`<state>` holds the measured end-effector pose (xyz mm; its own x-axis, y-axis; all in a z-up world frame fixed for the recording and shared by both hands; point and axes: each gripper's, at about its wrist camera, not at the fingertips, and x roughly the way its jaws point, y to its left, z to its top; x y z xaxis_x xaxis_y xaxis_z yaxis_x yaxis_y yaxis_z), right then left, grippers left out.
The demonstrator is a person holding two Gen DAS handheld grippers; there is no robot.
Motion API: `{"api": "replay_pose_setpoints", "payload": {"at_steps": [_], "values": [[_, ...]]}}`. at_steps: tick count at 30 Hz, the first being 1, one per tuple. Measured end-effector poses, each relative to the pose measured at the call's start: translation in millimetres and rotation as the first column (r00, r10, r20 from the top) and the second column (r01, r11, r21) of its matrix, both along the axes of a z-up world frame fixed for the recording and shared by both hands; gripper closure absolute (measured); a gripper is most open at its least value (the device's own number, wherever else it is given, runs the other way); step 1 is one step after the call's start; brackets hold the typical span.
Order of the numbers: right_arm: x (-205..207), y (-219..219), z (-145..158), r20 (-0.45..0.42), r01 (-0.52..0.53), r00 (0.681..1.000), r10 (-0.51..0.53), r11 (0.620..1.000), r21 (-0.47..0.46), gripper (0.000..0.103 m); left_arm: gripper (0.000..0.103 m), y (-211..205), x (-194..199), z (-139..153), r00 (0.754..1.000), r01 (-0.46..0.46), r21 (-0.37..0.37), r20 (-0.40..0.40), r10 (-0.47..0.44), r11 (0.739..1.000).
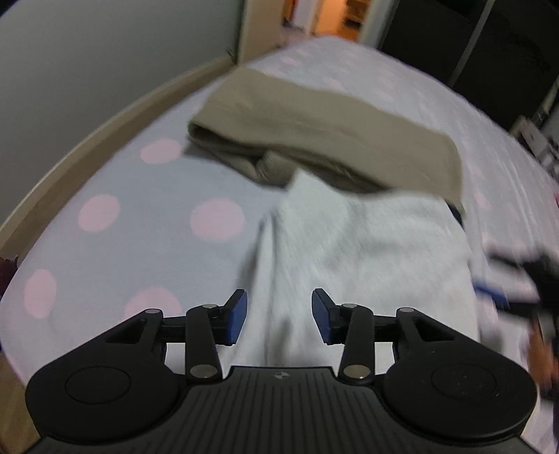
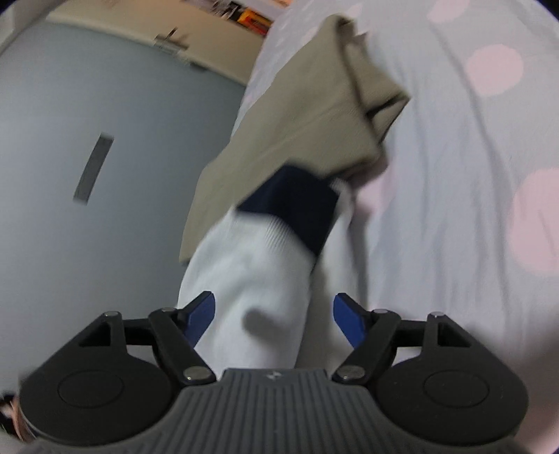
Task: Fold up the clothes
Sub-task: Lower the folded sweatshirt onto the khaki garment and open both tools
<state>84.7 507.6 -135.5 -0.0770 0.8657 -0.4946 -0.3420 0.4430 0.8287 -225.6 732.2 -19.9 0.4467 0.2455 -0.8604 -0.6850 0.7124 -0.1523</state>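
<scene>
No readable text, label, brand or number shows in either view; both are motion-blurred.

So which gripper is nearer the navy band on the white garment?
Right. The right gripper, open, sits over the white garment just short of the navy band. The left gripper, open, hovers over the plain white part, the band barely visible.

Dim, cool indoor light; warm orange glow from the doorway [image 1: 335, 17]. Both views motion-blurred, fisheye-curved at the edges; only the near gripper bodies appear sharp.
</scene>
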Motion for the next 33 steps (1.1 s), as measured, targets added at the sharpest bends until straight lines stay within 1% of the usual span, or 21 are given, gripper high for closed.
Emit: {"api": "replay_pose_setpoints", "payload": {"at_steps": [2, 4, 6, 9, 11, 13, 14, 15, 16, 17, 18, 19, 20, 22, 26, 27, 29, 30, 31, 32, 33], "values": [[17.3, 2.8, -7.1, -0.048, 0.031, 0.998, -0.031, 0.999, 0.013, 0.027, 0.069, -13.4, -1.2, 1.5, 0.998, 0.043, -0.013, -0.038, -0.044, 0.999], [26.3, 12.2, -11.7, -0.097, 0.037, 0.995, -0.035, 0.999, 0.025, 0.035, 0.07, -23.5, -1.4, -3.3, 0.992, 0.088, -0.016, -0.091, -0.089, 0.996], [33.8, 25.2, -17.0, -0.126, 0.034, 0.992, -0.031, 0.999, 0.022, 0.037, 0.07, -29.1, -2.2, -12.2, 0.986, 0.107, -0.035, -0.129, -0.111, 0.994], [37.1, 35.0, -20.2, -0.126, 0.043, 0.991, -0.041, 0.999, 0.008, 0.042, 0.071, -32.7, -2.3, -27.2, 0.976, 0.129, -0.04, -0.173, -0.134, 0.991], [42.7, 43.2, -23.1, -0.126, 0.05, 0.991, -0.048, 0.999, 0.016, 0.044, 0.071, -31.0, -2.5, -36.8, 0.975, 0.126, -0.045, -0.179, -0.132, 0.991], [49.2, 53.5, -19.6, -0.093, 0.045, 0.995, -0.044, 0.999, 0.006, 0.05, 0.071, -29.2, -3.2, -45.2, 0.975, 0.122, -0.061, -0.181, -0.131, 0.991], [52.4, 58.7, -17.5, -0.075, 0.04, 0.996, -0.04, 0.999, 0.002, 0.056, 0.071, -28.0, -2.4, -48.3, 0.975, 0.119, -0.066, -0.182, -0.129, 0.991], [53.3, 66.0, -9.1, -0.027, 0.0, 1.0, 0.0, 1.0, 0.006, 0.082, 0.071, -27.2, -3.1, -49.8, 0.975, 0.118, -0.071, -0.182, -0.129, 0.99], [54.2, 73.3, -0.8, 0.021, -0.04, 0.999, 0.04, 0.999, 0.007, 0.091, 0.071, -26.4, -3.8, -51.3, 0.975, 0.117, -0.075, -0.182, -0.129, 0.99], [54.8, 80.6, 8.2, 0.074, -0.081, 0.994, 0.08, 0.997, 0.005, 0.092, 0.071, -24.9, -3.6, -52.1, 0.975, 0.12, -0.078, -0.18, -0.132, 0.99], [48.4, 88.0, 26.5, 0.215, -0.14, 0.967, 0.139, 0.99, -0.012, 0.094, 0.071, -23.3, -3.4, -52.9, 0.975, 0.122, -0.081, -0.179, -0.135, 0.989], [39.0, 94.6, 37.1, 0.341, -0.179, 0.921, 0.19, 0.982, -0.061, 0.095, 0.071, -21.9, -3.0, -53.9, 0.974, 0.121, -0.086, -0.18, -0.135, 0.989], [29.7, 101.3, 47.8, 0.457, -0.212, 0.856, 0.241, 0.971, -0.115, 0.096, 0.071, -20.5, -2.5, -54.9, 0.974, 0.12, -0.091, -0.181, -0.135, 0.989], [11.5, 114.4, 68.4, 0.648, -0.249, 0.682, 0.339, 0.941, -0.23, 0.097, 0.071, -18.2, -1.8, -56.5, 0.975, 0.119, -0.097, -0.179, -0.135, 0.988], [11.4, 128.9, 59.9, 0.664, -0.203, 0.649, 0.371, 0.926, -0.318, 0.097, 0.071, -17.2, -1.6, -58.1, 0.975, 0.123, -0.091, -0.175, -0.137, 0.988], [10.0, 131.1, 57.3, 0.665, -0.196, 0.646, 0.374, 0.924, -0.329, 0.097, 0.071, -17.9, -2.8, -57.2, 0.976, 0.12, -0.091, -0.174, -0.135, 0.989], [8.7, 130.1, 55.6, 0.657, -0.189, 0.659, 0.367, 0.926, -0.327, 0.096, 0.071, -20.8, -3.8, -53.3, 0.977, 0.12, -0.076, -0.17, -0.132, 0.99], [8.8, 125.5, 60.8, 0.656, -0.167, 0.672, 0.343, 0.934, -0.317, 0.091, 0.071, -22.6, -4.2, -50.8, 0.977, 0.12, -0.066, -0.167, -0.13, 0.991], [9.0, 120.9, 66.0, 0.655, -0.145, 0.685, 0.319, 0.941, -0.306, 0.075, 0.071, -24.4, -4.5, -48.2, 0.978, 0.121, -0.055, -0.163, -0.128, 0.991], [9.1, 116.0, 71.4, 0.655, -0.123, 0.696, 0.294, 0.948, -0.295, 0.068, 0.071, -25.4, -4.2, -44.4, 0.98, 0.124, -0.031, -0.152, -0.127, 0.992], [8.1, 105.0, 80.1, 0.67, -0.111, 0.691, 0.272, 0.955, -0.273, 0.063, 0.071, -28.0, -5.6, -38.8, 0.983, 0.123, -0.012, -0.135, -0.124, 0.992]]}}
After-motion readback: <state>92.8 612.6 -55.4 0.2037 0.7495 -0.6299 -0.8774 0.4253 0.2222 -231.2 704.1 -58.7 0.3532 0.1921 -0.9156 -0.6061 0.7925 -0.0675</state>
